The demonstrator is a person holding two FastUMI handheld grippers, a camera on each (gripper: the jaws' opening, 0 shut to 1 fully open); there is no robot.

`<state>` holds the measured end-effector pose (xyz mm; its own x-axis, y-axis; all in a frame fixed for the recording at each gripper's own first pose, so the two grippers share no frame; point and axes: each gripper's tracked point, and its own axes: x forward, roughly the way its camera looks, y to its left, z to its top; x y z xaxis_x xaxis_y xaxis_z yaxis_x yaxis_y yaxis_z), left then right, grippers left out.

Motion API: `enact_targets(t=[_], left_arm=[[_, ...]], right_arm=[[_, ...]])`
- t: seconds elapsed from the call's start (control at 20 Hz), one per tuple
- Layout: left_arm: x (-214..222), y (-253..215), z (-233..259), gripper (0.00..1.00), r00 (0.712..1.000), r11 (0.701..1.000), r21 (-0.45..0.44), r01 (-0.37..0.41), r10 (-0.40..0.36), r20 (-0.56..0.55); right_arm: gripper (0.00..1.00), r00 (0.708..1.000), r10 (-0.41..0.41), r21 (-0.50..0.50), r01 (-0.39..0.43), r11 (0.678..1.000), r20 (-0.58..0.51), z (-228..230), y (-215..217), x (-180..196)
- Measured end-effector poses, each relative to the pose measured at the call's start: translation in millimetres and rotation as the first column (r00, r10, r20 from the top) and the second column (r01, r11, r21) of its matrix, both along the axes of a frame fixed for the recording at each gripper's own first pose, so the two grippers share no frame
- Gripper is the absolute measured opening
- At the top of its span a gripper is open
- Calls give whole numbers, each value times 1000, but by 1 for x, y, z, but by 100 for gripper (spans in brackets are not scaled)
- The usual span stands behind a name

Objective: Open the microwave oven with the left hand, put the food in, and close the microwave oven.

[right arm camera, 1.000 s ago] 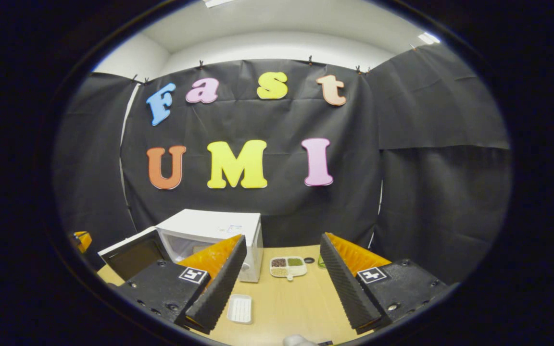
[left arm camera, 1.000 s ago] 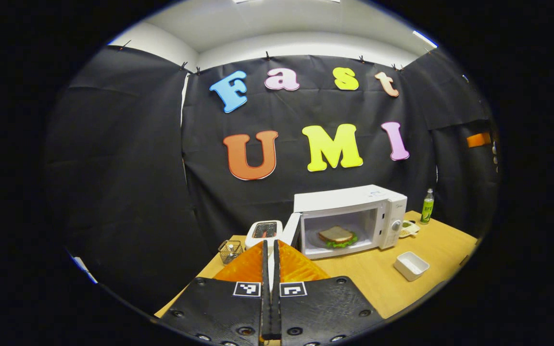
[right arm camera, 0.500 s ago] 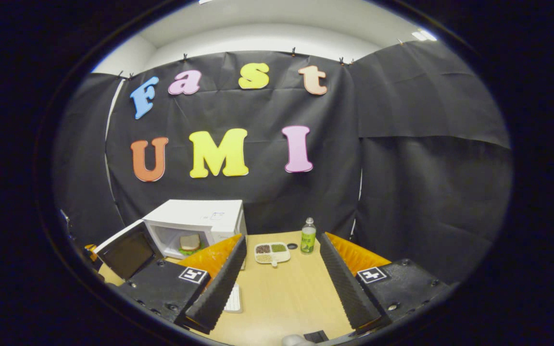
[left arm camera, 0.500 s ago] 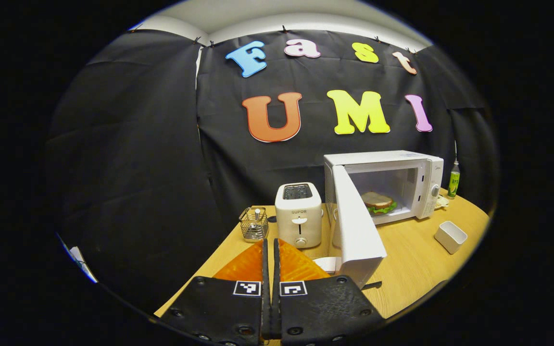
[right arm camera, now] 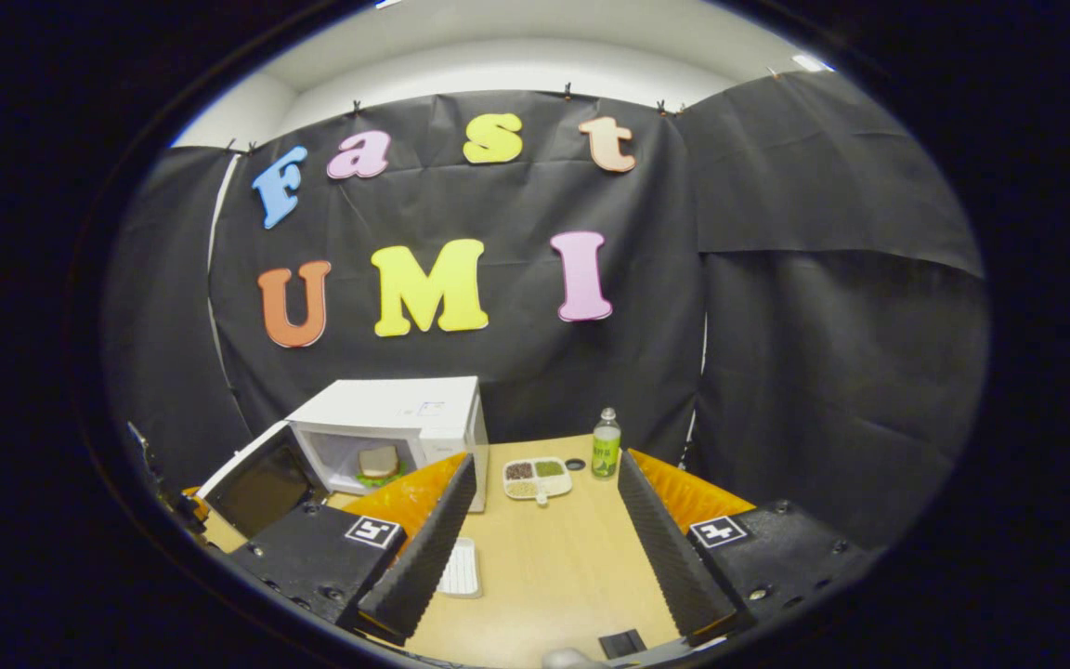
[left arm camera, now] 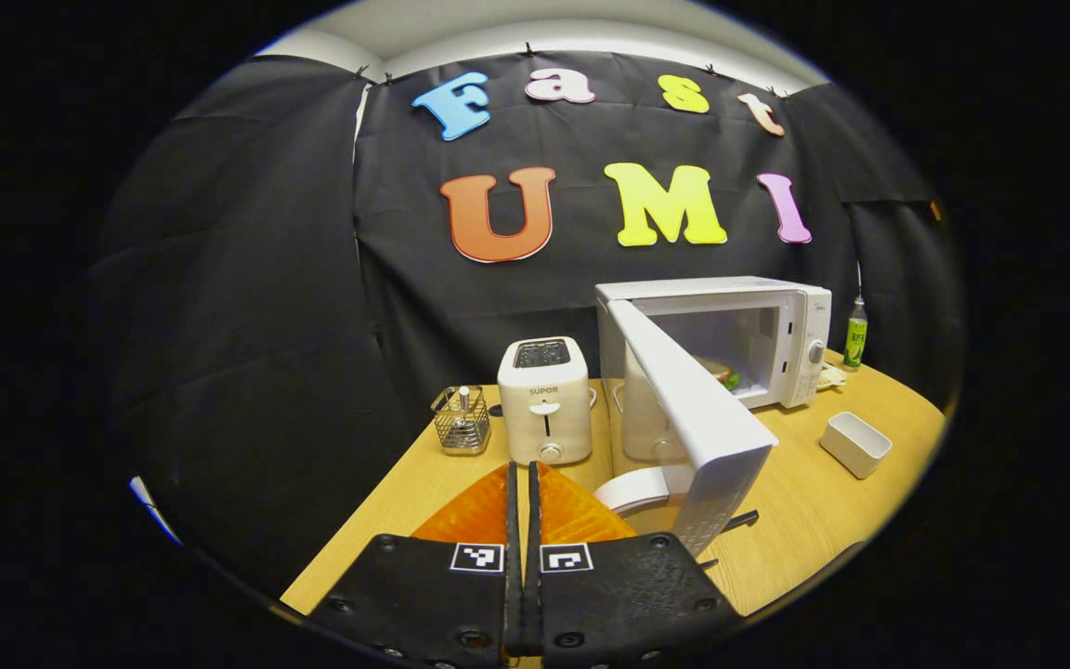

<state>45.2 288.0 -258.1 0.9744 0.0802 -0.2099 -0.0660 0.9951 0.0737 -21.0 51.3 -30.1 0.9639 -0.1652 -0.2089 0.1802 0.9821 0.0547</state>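
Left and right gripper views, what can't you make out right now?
- Sandwich: in the left gripper view the open microwave door hides most of it.
- Door's contact with the left gripper: hidden behind its shut fingers.
- White tray: in the right gripper view the right gripper's near finger cuts it off.
- Contents of the divided dish: too small.

A light wooden table [left arm camera: 804, 502] carries the white microwave [left arm camera: 758, 302] at the far side — a toaster [left arm camera: 544, 400] and wire basket [left arm camera: 461, 420] to its left, a white dish [left arm camera: 855, 444], green bottle [right arm camera: 605, 443] and divided snack tray [right arm camera: 537, 477] to its right.
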Motion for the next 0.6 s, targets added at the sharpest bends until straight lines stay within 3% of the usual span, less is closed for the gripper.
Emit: enact_targets(t=[0.6], left_arm=[[10,-116,10,0,978,978,-14,210,-210,18]], right_arm=[[98,1000,-12,-4,12,1000,4,8,-10,-7]])
